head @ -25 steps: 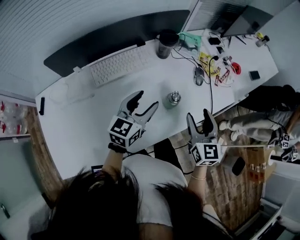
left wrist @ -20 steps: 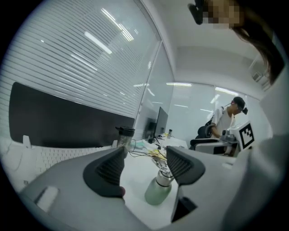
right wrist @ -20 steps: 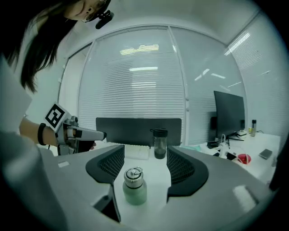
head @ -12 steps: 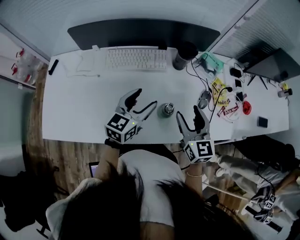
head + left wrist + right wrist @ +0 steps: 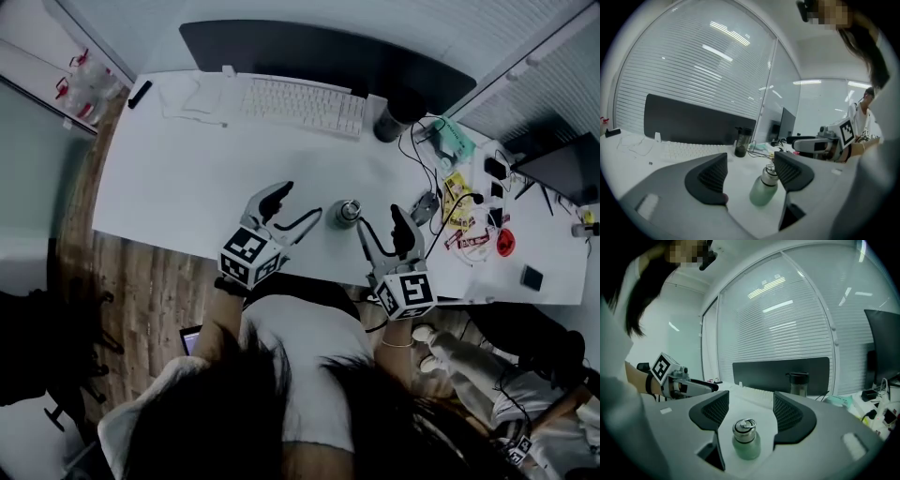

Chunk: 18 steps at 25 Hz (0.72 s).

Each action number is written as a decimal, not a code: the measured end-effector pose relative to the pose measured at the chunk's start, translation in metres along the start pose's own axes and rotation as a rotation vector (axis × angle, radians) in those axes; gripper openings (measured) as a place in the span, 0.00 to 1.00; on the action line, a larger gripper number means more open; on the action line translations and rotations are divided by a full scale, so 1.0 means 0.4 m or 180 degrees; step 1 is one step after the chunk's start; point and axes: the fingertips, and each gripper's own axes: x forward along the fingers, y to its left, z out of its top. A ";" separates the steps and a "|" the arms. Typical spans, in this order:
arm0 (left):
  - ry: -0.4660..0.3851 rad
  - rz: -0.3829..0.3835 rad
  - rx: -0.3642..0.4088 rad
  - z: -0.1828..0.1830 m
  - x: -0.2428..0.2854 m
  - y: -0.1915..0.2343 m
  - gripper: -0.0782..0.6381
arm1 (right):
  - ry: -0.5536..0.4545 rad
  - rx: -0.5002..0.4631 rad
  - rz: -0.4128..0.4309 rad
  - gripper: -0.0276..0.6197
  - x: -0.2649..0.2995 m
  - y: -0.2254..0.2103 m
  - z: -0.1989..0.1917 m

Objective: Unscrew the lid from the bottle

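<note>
Wooden floor (image 5: 150, 281), head view only

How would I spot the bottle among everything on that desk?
Start at the long white desk and find its near edge. There, between the left gripper and the right gripper, stands a small pale-green bottle. Unlike the tall dark cup by the keyboard, it has a metal lid with a ring.

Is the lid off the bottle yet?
Not yet. Nothing is done: the lid sits on the bottle, which stands on the desk. In hand: nothing. The left hand-held gripper, its jaws just opened wider, and the right hand-held gripper flank it, both open and empty. Still to do: grip the bottle and twist the lid off.
</note>
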 end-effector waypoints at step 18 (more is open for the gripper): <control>0.0344 -0.0615 0.0222 -0.103 0.062 -0.054 0.58 | 0.0358 0.0060 0.0115 0.46 0.031 0.035 -0.085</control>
